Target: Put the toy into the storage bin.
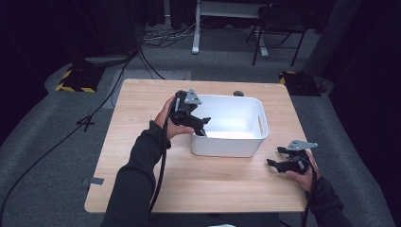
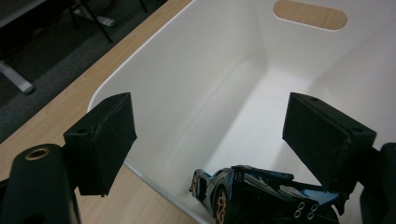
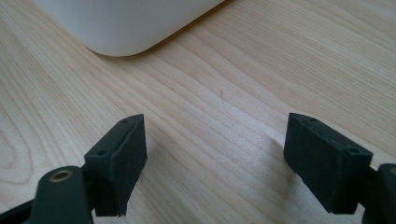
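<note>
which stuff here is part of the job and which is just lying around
In the job: toy car, white bin, left gripper.
Just about: right gripper resting on the table, chair, floor cables.

A black toy car (image 2: 261, 193) with blue trim and gold wheels lies on the floor of the white bin (image 2: 210, 84), tucked into the corner below the near wall, its four small exhaust pipes facing up toward the rim. The bin, open-topped with an oval handle slot, stands upright.
</note>
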Available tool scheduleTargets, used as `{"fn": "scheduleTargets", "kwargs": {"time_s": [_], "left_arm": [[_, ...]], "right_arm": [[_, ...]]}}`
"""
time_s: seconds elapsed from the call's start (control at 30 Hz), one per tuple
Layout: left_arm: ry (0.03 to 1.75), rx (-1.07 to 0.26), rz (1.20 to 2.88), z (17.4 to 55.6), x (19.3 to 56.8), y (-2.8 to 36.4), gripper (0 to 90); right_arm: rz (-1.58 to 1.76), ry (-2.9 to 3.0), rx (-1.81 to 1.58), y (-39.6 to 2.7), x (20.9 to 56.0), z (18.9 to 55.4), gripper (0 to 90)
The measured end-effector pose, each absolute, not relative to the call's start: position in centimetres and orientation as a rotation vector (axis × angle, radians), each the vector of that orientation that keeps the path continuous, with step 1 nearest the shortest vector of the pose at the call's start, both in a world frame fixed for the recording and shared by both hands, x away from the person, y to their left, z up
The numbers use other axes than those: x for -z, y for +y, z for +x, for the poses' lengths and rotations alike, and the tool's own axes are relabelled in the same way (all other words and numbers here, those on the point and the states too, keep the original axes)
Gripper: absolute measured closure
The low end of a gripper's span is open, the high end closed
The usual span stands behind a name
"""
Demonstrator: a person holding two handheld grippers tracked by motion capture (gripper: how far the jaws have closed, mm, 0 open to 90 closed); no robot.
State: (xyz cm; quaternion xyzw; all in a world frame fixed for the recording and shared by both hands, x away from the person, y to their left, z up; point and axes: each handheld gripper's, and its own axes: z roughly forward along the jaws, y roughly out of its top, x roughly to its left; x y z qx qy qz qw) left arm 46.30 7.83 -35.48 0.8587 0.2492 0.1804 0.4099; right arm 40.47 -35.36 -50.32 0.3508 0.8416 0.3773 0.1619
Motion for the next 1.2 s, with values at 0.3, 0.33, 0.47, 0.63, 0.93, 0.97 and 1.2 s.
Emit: {"fn": "scheduleTargets", "kwargs": {"time_s": [0.3,0.33,0.47,0.63,0.93,0.97,1.2], "left_arm": [[0.674,-0.490,2.107,46.0,35.4,9.0,16.4],[0.677,-0.494,2.107,46.0,35.4,9.1,16.4],[0.699,-0.543,2.106,45.9,35.4,9.5,16.1],[0.717,-0.567,2.086,45.7,35.2,10.5,16.1],[0.746,-0.598,2.070,45.5,35.3,11.6,16.1],[0.748,-0.601,2.067,45.4,35.3,11.7,16.1],[0.786,-0.633,2.045,45.2,35.3,12.6,16.2]], "right_arm": [[1.002,2.403,-1.077,-35.4,50.3,40.5,21.4],[1.002,2.403,-1.077,-35.4,50.3,40.5,21.4],[1.002,2.403,-1.077,-35.4,50.3,40.5,21.4],[1.000,2.402,-1.076,-35.4,50.3,40.5,21.4],[1.000,2.402,-1.076,-35.4,50.3,40.5,21.4],[1.002,2.403,-1.077,-35.4,50.3,40.5,21.4],[1.002,2.402,-1.076,-35.4,50.3,40.5,21.4]]}}
